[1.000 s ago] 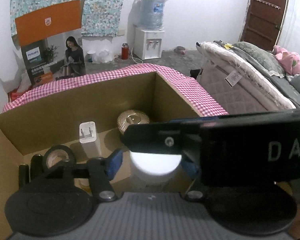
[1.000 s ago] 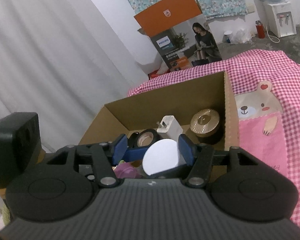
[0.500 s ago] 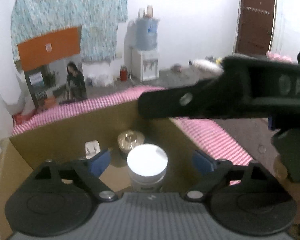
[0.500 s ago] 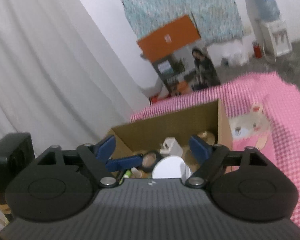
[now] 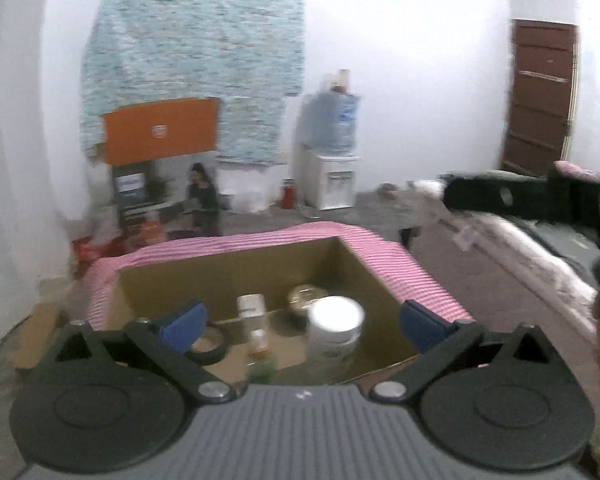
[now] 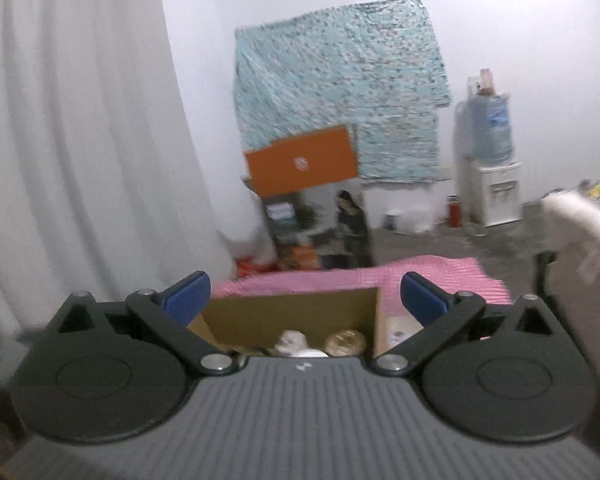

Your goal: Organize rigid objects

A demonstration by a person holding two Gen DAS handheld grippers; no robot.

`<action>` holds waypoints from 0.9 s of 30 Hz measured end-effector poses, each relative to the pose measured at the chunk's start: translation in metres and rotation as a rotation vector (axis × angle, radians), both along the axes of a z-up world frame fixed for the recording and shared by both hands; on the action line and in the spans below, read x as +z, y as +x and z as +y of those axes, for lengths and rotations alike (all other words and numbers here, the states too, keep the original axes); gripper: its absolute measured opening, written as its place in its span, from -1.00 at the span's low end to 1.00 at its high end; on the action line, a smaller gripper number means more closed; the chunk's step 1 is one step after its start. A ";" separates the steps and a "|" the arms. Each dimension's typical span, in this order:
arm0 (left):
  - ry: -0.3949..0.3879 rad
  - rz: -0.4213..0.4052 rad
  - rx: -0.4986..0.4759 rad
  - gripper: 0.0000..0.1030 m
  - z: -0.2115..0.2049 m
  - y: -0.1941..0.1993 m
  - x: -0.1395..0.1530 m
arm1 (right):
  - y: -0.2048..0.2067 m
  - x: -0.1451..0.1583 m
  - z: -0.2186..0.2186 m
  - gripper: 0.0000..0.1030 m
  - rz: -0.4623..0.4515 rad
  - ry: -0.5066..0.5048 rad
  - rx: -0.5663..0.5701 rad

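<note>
- Our left gripper (image 5: 302, 320) hangs above the cardboard box (image 5: 228, 276), blue fingers (image 5: 182, 322) spread wide, holding nothing.
- Our right gripper (image 6: 304, 300) is likewise spread and empty.
- The white-lidded jar (image 5: 336, 322) stands upright inside the box, just beside a gold tin (image 5: 306, 296), near a white adapter (image 5: 251, 306) and tape roll (image 5: 208, 346).

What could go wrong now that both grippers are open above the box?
The white-lidded jar stands close beside the gold-lidded tin; another drop there might knock either over. The right gripper sees little of the cardboard box, so aiming from that view looks unreliable.
</note>
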State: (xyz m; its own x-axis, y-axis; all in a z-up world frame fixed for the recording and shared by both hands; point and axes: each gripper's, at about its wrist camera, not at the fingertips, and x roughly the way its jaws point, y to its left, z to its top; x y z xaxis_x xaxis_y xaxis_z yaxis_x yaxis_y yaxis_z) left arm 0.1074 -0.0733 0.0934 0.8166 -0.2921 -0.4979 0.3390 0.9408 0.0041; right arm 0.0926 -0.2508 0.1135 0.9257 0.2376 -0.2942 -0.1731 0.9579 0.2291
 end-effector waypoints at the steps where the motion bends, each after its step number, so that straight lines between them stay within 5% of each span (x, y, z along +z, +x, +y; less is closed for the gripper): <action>1: 0.002 -0.003 0.022 1.00 0.004 -0.003 0.001 | -0.003 0.000 0.006 0.98 0.009 -0.046 -0.012; 6: 0.014 -0.015 0.061 1.00 0.012 -0.016 0.001 | -0.016 -0.005 0.040 0.98 0.035 -0.263 -0.112; 15: 0.036 0.026 0.162 1.00 0.023 -0.025 -0.009 | -0.034 -0.021 0.066 0.98 0.058 -0.349 -0.187; 19: 0.069 0.035 0.223 1.00 0.031 -0.019 -0.015 | -0.036 -0.039 0.074 0.98 0.106 -0.289 -0.127; 23: 0.056 0.067 0.246 1.00 0.040 -0.011 -0.023 | -0.023 -0.062 0.072 0.98 0.195 -0.126 -0.041; 27: 0.047 0.110 0.260 1.00 0.047 -0.004 -0.027 | -0.006 -0.075 0.074 0.98 0.260 -0.058 -0.055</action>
